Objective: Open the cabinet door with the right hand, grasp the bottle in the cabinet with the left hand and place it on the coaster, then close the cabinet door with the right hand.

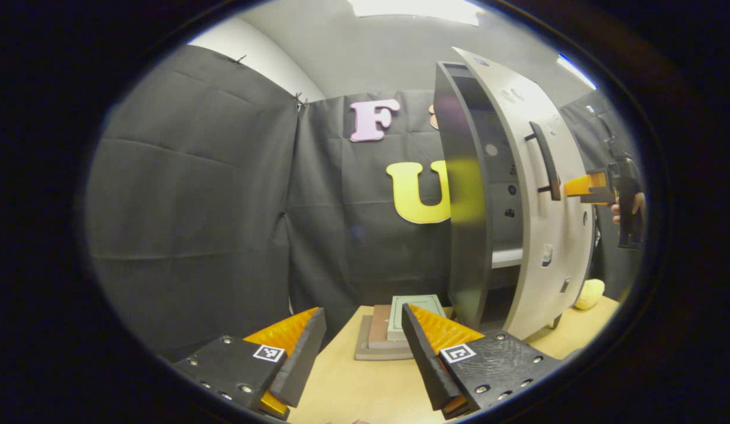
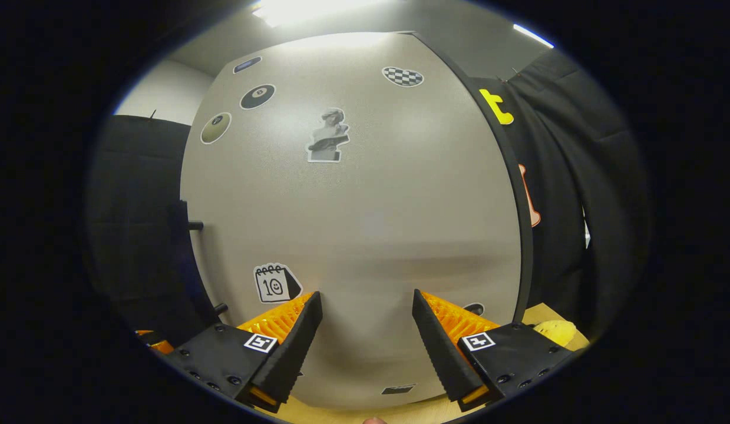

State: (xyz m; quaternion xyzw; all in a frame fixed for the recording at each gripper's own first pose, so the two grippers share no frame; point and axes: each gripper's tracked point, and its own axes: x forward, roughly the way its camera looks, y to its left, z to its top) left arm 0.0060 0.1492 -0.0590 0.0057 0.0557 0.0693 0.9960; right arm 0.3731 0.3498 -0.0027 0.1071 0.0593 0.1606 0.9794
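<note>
The cabinet (image 1: 462, 206) stands on the table's right side with its pale grey door (image 1: 553, 235) ajar. Through the gap I see a dark interior and a white shelf (image 1: 507, 257). A black bar handle (image 1: 545, 160) sits on the door's face. My right gripper (image 1: 577, 187), held by a hand (image 1: 627, 206), has its orange fingers against the door beside that handle. In the right gripper view the stickered door (image 2: 365, 194) is very close. The right gripper (image 2: 366, 297) is open with its tips near the door, and the handle (image 2: 182, 259) is off to its left. My left gripper (image 1: 362, 312) hangs open over the table, holding nothing.
A small stack of books (image 1: 394, 330) lies on the wooden table (image 1: 353, 383), just ahead of the left gripper and left of the cabinet's foot. A yellow soft object (image 1: 588, 293) sits on the table beyond the door; the same yellow object (image 2: 553, 331) shows low right.
</note>
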